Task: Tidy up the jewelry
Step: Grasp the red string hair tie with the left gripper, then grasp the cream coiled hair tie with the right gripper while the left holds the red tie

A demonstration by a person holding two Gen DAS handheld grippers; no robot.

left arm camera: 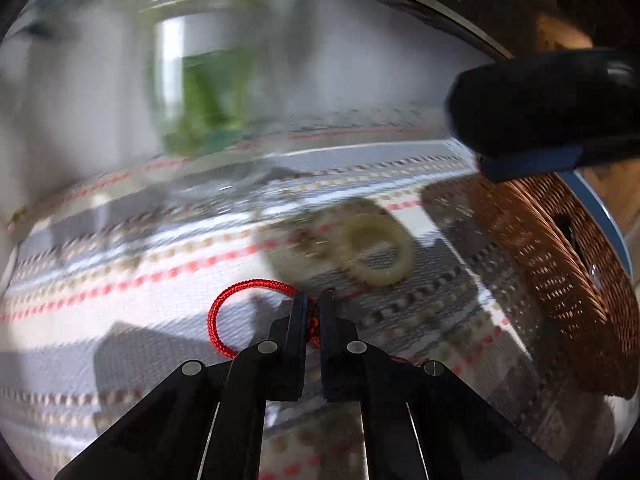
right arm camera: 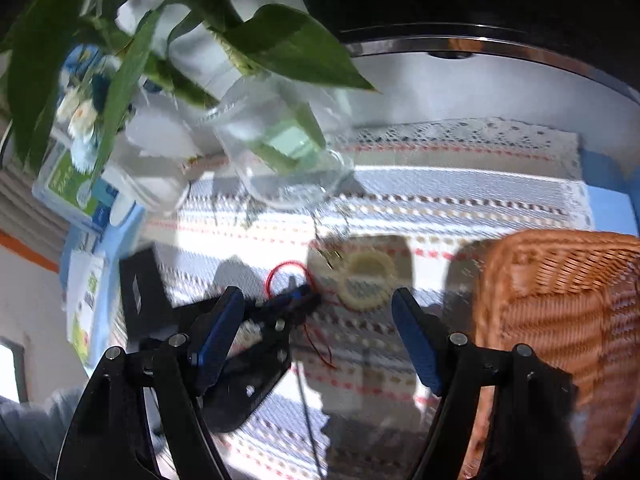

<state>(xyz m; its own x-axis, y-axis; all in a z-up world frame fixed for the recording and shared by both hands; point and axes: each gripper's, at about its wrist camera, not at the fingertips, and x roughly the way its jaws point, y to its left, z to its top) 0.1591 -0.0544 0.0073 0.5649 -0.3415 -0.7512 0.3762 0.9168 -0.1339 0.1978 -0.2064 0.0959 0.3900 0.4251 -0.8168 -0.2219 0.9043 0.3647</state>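
Note:
A red cord bracelet (left arm camera: 224, 308) lies looped on the striped cloth (left arm camera: 120, 280). My left gripper (left arm camera: 314, 300) is shut on its knotted part, and the loop sticks out to the left of the fingers. Just beyond it lies a pale beaded bracelet (left arm camera: 376, 252), blurred, with nothing touching it. In the right wrist view the left gripper (right arm camera: 310, 294) pinches the red cord (right arm camera: 286, 268), whose thin ends trail toward me. My right gripper (right arm camera: 317, 294) hovers above with its blue pads wide apart and nothing between them. The pale bracelet (right arm camera: 366, 284) lies a little ahead of it.
A brown wicker basket (right arm camera: 560, 300) stands at the right on the cloth. A glass jar (right arm camera: 280, 152) holding a leafy plant stands at the back left, with boxes and a black card (right arm camera: 140, 288) along the left edge. One right-gripper finger (left arm camera: 540, 120) crosses the left view's upper right.

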